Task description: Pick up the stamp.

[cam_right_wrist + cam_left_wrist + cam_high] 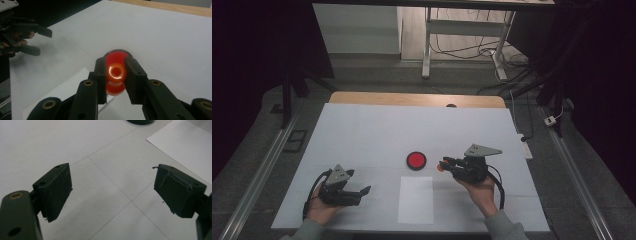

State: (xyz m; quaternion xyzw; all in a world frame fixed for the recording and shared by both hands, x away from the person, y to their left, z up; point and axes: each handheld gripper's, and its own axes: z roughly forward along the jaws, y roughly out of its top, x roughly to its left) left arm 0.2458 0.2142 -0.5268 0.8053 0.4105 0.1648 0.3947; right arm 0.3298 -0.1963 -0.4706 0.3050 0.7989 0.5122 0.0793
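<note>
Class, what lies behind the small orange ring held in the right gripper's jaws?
Behind the small orange ring sits a round red dish with a dark rim; the ring and jaws cover its near part.

between the jaws of the right gripper (115,75) sits a glowing orange ring (115,71), bright at its rim and darker red-orange in its hollow. just past those jaws lies a red disc (416,160) with a black rim. the jaws themselves are matt black, with brass-coloured rivets along their arms. the left gripper (112,192) has the same black jaws, their pads scuffed with pale grey flecks, and one brass rivet. under and between its jaws the table cover (105,152) is pale grey, crossed by thin dark lines. beyond its right-hand jaw lies a white sheet (185,142). each gripper carries a grey plate (481,150) on top.
</note>
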